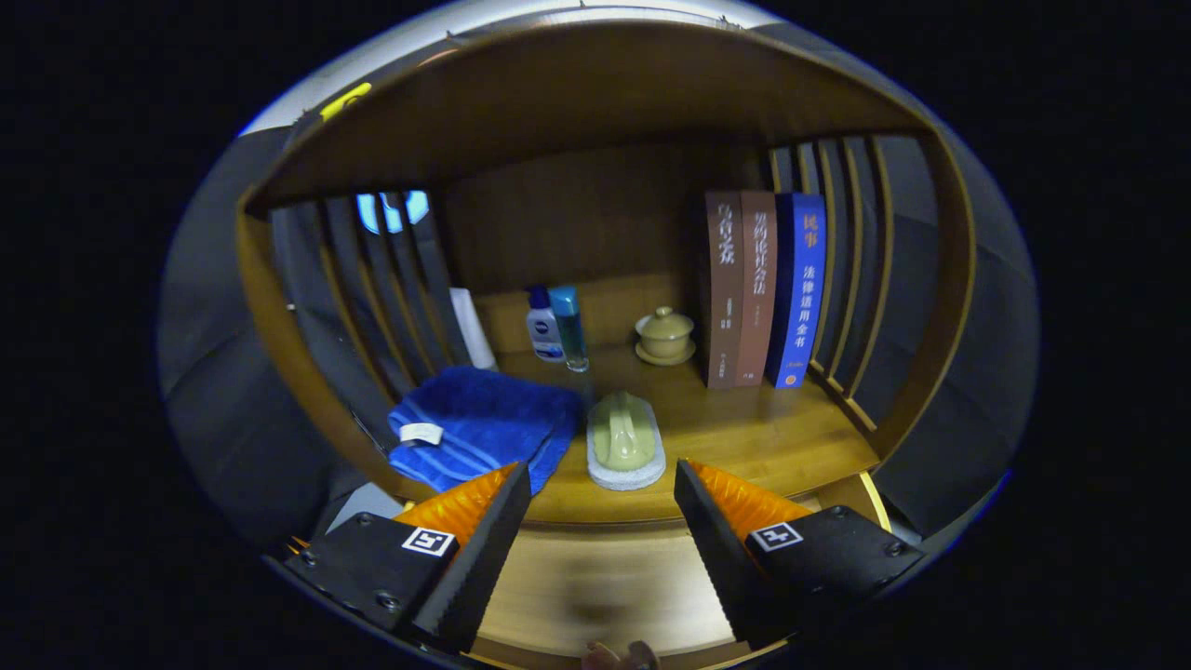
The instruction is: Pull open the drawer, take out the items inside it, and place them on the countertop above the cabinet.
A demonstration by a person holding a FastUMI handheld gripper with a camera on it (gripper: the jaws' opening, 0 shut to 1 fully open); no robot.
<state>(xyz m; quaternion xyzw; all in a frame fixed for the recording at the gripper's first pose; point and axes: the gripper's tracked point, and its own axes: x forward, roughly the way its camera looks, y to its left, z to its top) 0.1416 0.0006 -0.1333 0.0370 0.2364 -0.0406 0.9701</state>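
Claw [603, 493] spread apart, gripping nothing; just beyond it on the bench [763, 437] lie a brush [624, 442] and blue towel [484, 423].

Wooden countertop [744, 437] of cabinet, slatted sides w/ wood back panel. On it: folded blue towel [484, 423] at left front; green scrub brush [625, 439] on white pad just beside towel, near front edge. Toward back: white bottle [543, 326] & blue bottle [568, 326] touching side by side, lidded ceramic cup on saucer [664, 337] to their right. 3 books [763, 288] upright at right (2 brown, 1 blue), pressed together.
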